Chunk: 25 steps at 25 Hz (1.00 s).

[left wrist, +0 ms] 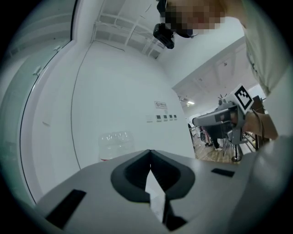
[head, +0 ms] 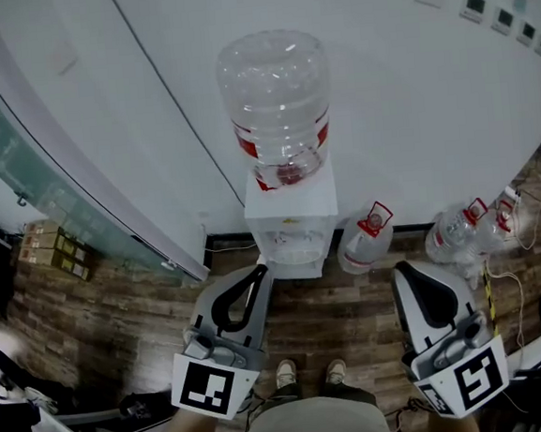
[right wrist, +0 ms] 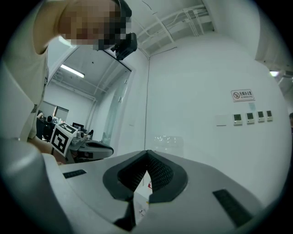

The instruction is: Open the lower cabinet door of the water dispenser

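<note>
- One water dispenser point(head: 291, 220) stands against the white wall, with one large bottle point(head: 275, 102) mounted on top. Its lower cabinet door is hidden under that top in every view.
- Three spare bottles point(head: 367, 239) are counted on the floor right of the dispenser, one just beside it and two farther off.
- Two grippers are held in front of the dispenser: the left gripper point(head: 259, 271) and the right gripper point(head: 404, 268). Each is clenched on nothing.
- Two shoes point(head: 284, 374), and boxes point(head: 52, 248) left of the dispenser, are shown by the head view only.
- In the gripper views only the bottle's top is seen over the jaws. Four wall panels point(right wrist: 238, 119) are counted to its right.
</note>
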Each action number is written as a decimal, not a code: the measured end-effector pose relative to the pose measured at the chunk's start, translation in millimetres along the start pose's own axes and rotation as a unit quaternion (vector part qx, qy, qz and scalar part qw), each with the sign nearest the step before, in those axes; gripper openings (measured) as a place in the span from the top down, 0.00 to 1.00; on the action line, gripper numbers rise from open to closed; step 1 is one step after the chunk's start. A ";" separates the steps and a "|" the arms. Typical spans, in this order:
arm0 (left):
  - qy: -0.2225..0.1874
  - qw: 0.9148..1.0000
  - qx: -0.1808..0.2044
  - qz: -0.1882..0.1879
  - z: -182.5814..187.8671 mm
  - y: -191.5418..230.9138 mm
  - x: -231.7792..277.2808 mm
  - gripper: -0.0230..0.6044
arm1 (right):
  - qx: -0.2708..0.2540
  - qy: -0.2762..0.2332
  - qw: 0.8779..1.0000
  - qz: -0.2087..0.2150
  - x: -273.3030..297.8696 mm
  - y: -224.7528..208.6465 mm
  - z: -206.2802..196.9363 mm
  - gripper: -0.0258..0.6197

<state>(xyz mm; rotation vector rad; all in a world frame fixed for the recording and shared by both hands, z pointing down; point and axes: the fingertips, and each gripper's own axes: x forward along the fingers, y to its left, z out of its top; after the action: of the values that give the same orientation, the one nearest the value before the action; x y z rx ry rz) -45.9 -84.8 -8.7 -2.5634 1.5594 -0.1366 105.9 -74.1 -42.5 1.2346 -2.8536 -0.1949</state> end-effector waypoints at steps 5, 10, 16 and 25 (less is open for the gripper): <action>-0.011 1.000 0.012 0.018 10.7 1.6 -4.9 0.95 | -0.004 -0.008 0.999 -0.031 -8.9 -8.0 1.2 0.95; -0.004 0.999 0.027 0.027 6.1 -1.9 -14.1 0.95 | 0.002 -0.008 0.999 -0.038 -15.2 -6.0 -2.9 0.95; -0.010 1.000 -0.008 0.007 2.3 -4.1 -13.7 0.95 | 0.002 -0.005 1.000 -0.030 -9.5 -1.0 -5.5 0.95; -0.009 1.000 -0.001 0.009 4.6 -3.3 -15.6 0.95 | 0.033 -0.015 0.999 -0.020 -1.9 0.1 -6.4 0.95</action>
<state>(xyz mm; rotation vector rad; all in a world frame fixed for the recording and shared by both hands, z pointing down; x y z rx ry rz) -49.5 -69.1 -12.8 -2.5440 1.5770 -0.1092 107.6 -73.3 -36.1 1.3122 -2.8850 -0.1238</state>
